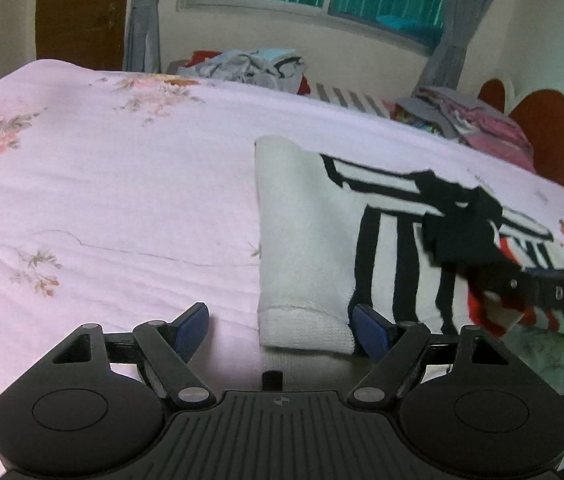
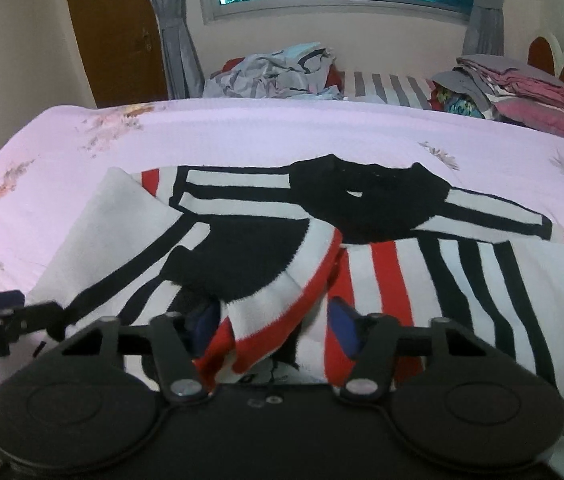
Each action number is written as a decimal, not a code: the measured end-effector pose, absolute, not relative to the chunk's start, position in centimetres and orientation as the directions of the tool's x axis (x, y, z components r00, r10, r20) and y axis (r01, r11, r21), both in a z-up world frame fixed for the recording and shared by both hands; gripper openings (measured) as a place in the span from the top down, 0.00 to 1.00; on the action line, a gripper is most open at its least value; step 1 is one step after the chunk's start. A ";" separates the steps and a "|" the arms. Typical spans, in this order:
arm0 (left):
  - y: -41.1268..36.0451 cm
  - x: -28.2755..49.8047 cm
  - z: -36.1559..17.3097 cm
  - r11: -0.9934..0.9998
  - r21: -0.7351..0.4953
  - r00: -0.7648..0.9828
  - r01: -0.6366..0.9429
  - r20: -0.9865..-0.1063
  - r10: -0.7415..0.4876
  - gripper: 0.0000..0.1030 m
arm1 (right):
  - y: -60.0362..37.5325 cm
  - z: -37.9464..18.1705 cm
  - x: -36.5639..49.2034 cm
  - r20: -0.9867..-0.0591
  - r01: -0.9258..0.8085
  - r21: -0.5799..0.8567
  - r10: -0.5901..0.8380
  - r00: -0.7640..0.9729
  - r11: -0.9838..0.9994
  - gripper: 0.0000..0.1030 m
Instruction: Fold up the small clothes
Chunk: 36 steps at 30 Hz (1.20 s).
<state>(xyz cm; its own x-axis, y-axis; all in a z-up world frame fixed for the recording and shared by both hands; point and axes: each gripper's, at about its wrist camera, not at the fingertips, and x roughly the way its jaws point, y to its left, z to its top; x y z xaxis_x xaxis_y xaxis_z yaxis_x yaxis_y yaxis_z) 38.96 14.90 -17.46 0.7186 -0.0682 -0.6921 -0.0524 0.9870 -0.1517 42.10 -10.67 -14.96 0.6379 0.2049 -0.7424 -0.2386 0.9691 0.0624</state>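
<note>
Two grippers work one striped garment (image 2: pixel 422 264), which lies spread on the pink floral bed (image 1: pixel 122 200), and the step in hand looks like a mid-fold: a flap of the cloth is lifted off the rest and on its way across.

The right gripper (image 2: pixel 274 328) has a bunched fold of the red, white and black knit running between its blue pads (image 2: pixel 344 328). Its jaws stand fairly wide, so whether they truly pinch the cloth or it only drapes through them cannot be told from either view. In the left wrist view that gripper appears at the right edge with dark fabric raised around its tip.

The left gripper (image 1: pixel 278 330) sits low at the near white hem of the garment, jaws released, one blue pad (image 1: pixel 370 332) just beside the ribbed hem corner and the other over bare bed. It grips nothing.

Judging from this, the next move calls for laying the lifted flap flat across the body while the left gripper pins or takes the hem so the cloth does not drag.

The garment is a soft knit with white ground, black stripes, red stripes on one part and a large black patch near its middle. Heaps of other clothes (image 2: pixel 278 68) lie beyond the far edge of the bed.
</note>
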 end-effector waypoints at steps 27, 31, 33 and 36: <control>12.5 39.8 -18.5 0.993 -0.119 0.697 0.004 -0.712 -0.088 0.24 | -22.1 -14.2 41.1 -0.728 0.036 0.304 0.207 0.654 0.952 0.61; 12.2 39.5 -18.5 0.995 -0.099 0.698 0.013 -0.712 -0.080 0.24 | -22.1 -14.9 42.0 -0.737 0.046 0.315 0.214 0.642 0.948 0.75; 12.3 39.2 -18.4 0.995 -0.098 0.696 0.014 -0.713 -0.081 0.24 | -21.8 -14.7 42.1 -0.730 0.033 0.312 0.218 0.648 0.949 0.87; 12.4 38.9 -18.3 0.995 -0.098 0.696 0.010 -0.714 -0.077 0.24 | -21.2 -13.2 41.7 -0.699 -0.019 0.285 0.221 0.680 0.958 0.93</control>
